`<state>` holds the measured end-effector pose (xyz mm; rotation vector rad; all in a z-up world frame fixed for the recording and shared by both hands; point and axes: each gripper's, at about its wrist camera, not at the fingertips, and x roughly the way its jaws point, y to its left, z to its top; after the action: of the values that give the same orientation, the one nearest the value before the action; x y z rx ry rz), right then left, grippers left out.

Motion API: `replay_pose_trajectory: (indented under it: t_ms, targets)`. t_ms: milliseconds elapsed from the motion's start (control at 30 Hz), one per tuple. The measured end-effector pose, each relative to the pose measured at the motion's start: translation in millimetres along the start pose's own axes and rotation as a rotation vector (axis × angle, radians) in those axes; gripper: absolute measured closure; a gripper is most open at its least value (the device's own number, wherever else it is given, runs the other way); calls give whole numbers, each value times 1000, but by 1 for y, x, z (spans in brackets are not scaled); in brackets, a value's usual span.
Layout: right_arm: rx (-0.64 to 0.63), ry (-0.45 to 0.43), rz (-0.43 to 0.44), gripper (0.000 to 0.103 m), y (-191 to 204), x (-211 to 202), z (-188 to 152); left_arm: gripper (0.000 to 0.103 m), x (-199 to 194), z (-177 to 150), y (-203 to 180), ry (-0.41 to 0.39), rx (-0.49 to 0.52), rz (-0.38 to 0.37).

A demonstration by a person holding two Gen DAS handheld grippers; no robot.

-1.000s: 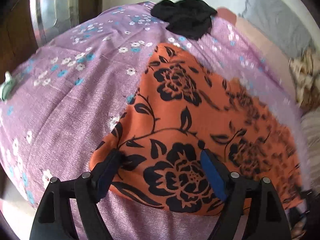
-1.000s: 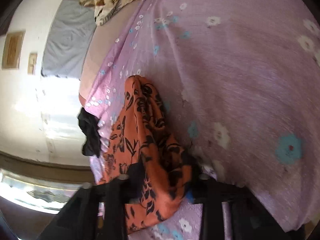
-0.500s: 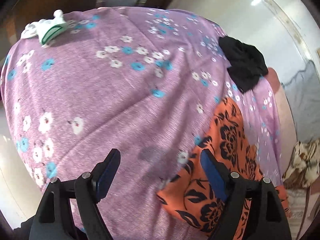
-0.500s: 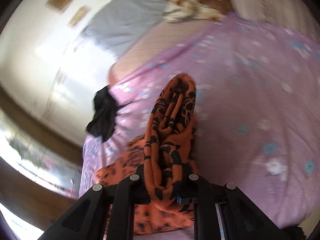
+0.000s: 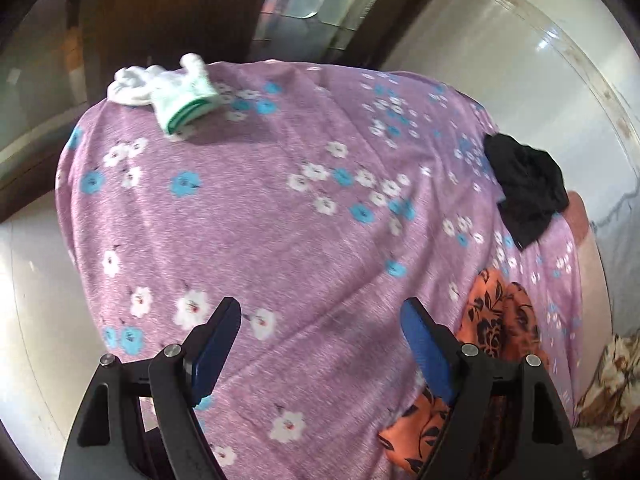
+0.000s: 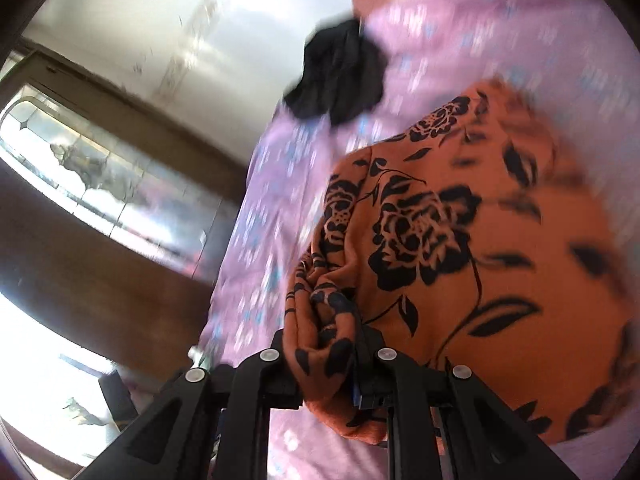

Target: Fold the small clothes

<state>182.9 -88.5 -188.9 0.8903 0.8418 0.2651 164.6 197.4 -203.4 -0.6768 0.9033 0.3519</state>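
Note:
An orange cloth with black flowers (image 6: 460,248) fills the right wrist view, lifted off the bed, and my right gripper (image 6: 326,350) is shut on a bunched fold of it. Part of the same orange cloth (image 5: 496,320) shows at the lower right of the left wrist view, behind the right finger. My left gripper (image 5: 320,332) is open over bare purple bedsheet (image 5: 248,224), nothing between its blue pads. A crumpled black garment (image 5: 524,188) lies near the bed's far right edge. White and green folded socks (image 5: 172,92) sit at the far left corner.
The bed is covered by a purple flowered sheet (image 6: 264,216). Dark wooden furniture with glass panels (image 6: 104,184) and a pale wall stand beyond the bed. A brown patterned fabric (image 5: 612,376) lies at the right edge.
My right gripper has closed on the orange cloth and swung it up and across. My left gripper has left the cloth and moved over bare sheet, still open.

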Motion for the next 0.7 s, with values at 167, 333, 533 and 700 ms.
replay_pose_trajectory:
  t_ms: [167,333,533,700]
  targets:
    - [23,19,103,86,-10,21,-12,21,0,2,2,-24,-3,12]
    - [-35,20,214,86,-9,2,-8,21,-9,0,-3,-78,2,9]
    - [-35,152,176,77,-22,11,-28,21,-15,-5,-12,-106,38,5]
    - [11,145,276,21,-25,-23,-8,21,-25,-6,-22,-142,102,-72]
